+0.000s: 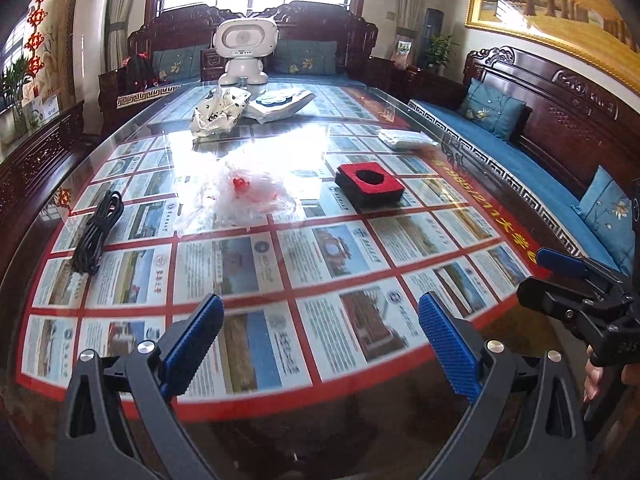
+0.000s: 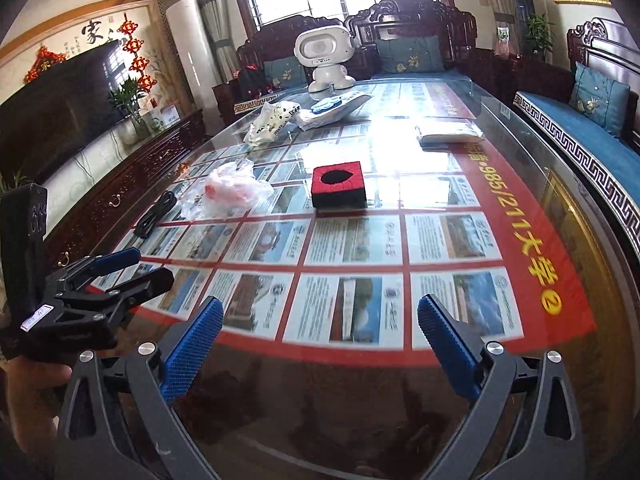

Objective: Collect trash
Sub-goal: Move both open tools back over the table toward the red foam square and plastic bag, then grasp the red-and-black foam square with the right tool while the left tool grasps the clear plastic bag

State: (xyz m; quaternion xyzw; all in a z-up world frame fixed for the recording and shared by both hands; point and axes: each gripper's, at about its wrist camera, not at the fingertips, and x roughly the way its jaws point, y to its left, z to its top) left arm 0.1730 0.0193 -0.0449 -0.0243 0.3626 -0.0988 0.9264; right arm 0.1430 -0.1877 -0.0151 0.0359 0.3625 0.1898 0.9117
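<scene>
Trash on the glass-topped table (image 1: 400, 100): crumpled clear plastic bag (image 1: 244, 194) with red print, mid-table toward the left edge; red-and-black foam block (image 1: 370, 186) with a dark cutout on top, just right of it, apart from the bag; white crumpled bag with black print (image 1: 218, 110) further back, next to a flat white packet (image 1: 280, 106) carrying blue discs. Folded white pack (image 1: 406, 138) sits near the right edge, black cable bundle (image 1: 98, 232) near the left edge, white robot toy (image 1: 244, 50) at the far end. Window glare washes out the clear bag's outline in the left wrist view; its contents can't be made out. Left gripper (image 1: 320, 340) fingers spread wide, empty, above the near edge; right gripper (image 2: 320, 340) likewise wide and empty, beside it at the near edge. Near half of the table between grippers and trash is bare glass over a printed poster. Bench seating runs close along the right edge, a TV cabinet (image 2: 120, 184) along the left.
</scene>
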